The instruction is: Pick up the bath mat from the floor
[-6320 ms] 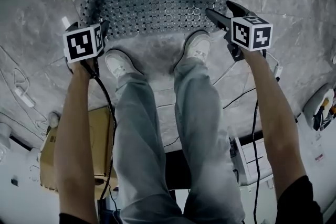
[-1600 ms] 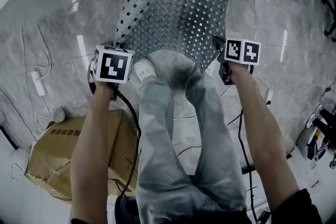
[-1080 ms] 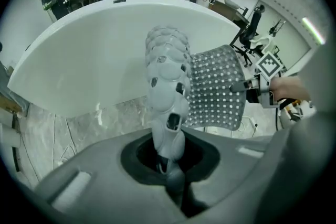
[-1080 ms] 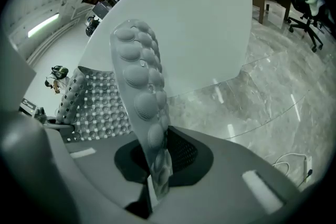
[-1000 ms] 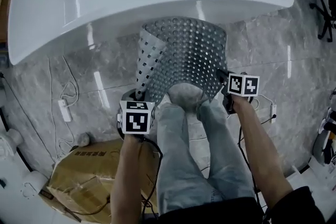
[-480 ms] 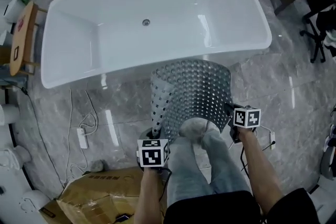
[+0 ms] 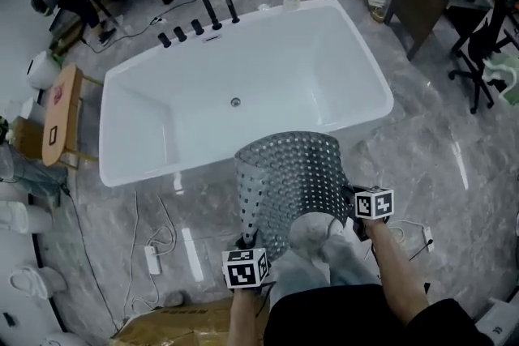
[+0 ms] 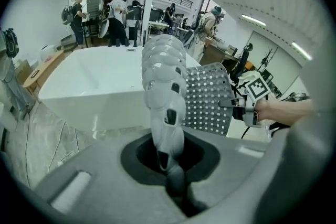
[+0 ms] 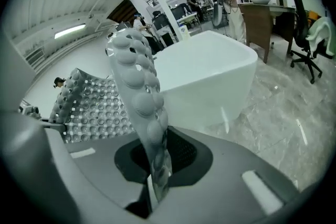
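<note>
bath mat (image 7: 296,178): grey, dotted with round holes | bathtub (image 7: 324,65): plain white | floor (image 7: 422,154): grey marble veining

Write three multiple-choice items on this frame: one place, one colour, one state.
1. Where is the bath mat?
A) flat on the floor
B) hanging from the left gripper and right gripper, beside the bathtub
C) inside the bathtub

2. Bathtub colour?
A) white
B) black
C) brown

3. Left gripper's fingers?
A) wide open
B) shut on the bath mat's edge
C) shut on a cable

1B: each gripper view shows the mat's edge pinched.
2A: the bathtub is plain white.
3B: the fingers are closed on the mat.
</note>
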The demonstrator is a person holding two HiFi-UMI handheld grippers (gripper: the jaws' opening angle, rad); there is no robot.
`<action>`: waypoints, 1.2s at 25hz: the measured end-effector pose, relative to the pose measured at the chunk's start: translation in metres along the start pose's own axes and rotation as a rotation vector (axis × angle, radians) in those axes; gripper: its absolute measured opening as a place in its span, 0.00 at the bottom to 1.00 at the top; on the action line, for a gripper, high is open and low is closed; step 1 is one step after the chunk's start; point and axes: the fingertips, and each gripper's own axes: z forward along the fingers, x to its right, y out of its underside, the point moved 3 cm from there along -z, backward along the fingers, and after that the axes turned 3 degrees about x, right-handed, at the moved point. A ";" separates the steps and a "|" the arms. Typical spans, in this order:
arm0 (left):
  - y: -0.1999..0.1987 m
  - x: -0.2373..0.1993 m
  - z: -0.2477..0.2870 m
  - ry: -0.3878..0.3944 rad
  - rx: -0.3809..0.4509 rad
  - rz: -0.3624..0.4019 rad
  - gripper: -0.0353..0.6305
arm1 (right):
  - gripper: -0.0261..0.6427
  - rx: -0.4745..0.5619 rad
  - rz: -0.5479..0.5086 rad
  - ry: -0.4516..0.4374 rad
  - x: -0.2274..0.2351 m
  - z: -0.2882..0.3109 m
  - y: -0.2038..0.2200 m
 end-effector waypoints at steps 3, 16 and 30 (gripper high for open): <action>-0.025 0.001 -0.019 -0.007 0.062 0.032 0.09 | 0.07 0.031 -0.046 -0.031 -0.014 -0.015 -0.026; -0.136 0.005 -0.057 -0.016 0.275 0.114 0.09 | 0.07 0.289 -0.183 -0.093 -0.063 -0.082 -0.160; -0.290 0.017 -0.110 0.004 0.517 0.306 0.09 | 0.06 0.576 -0.423 -0.136 -0.131 -0.175 -0.324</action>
